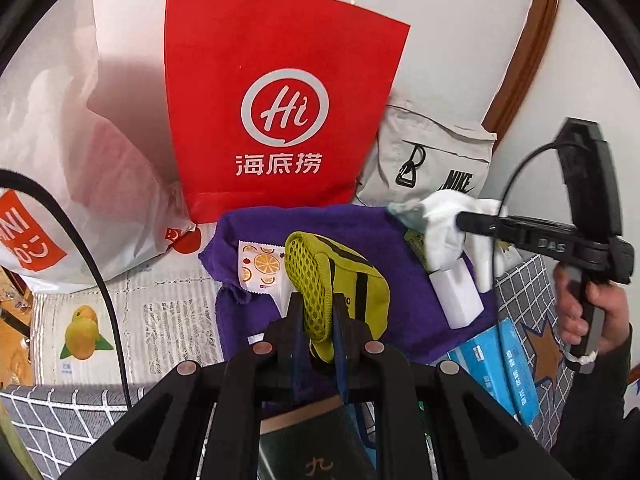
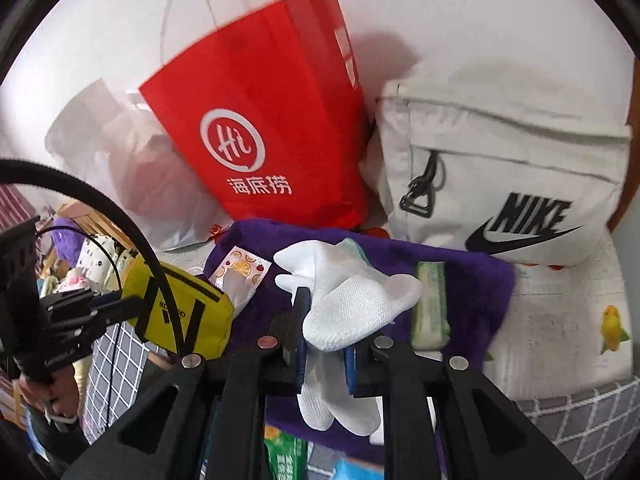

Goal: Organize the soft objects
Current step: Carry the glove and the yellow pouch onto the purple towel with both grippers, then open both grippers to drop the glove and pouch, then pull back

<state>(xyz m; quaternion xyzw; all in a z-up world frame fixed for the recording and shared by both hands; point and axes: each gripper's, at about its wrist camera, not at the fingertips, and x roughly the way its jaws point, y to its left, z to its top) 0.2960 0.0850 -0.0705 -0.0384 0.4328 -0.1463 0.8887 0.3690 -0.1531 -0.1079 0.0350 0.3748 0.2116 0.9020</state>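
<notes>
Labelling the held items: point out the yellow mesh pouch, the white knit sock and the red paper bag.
yellow mesh pouch [image 1: 310,280], left wrist view, on its mesh panel.
white knit sock [image 2: 352,312], right wrist view, on its ribbed middle.
red paper bag [image 1: 280,60], left wrist view, on its front face.

Bright, even indoor light; the red paper bag [image 1: 280,92] casts soft shadows on the wall. Fisheye bending with dark corners; right view slightly motion-blurred.
</notes>
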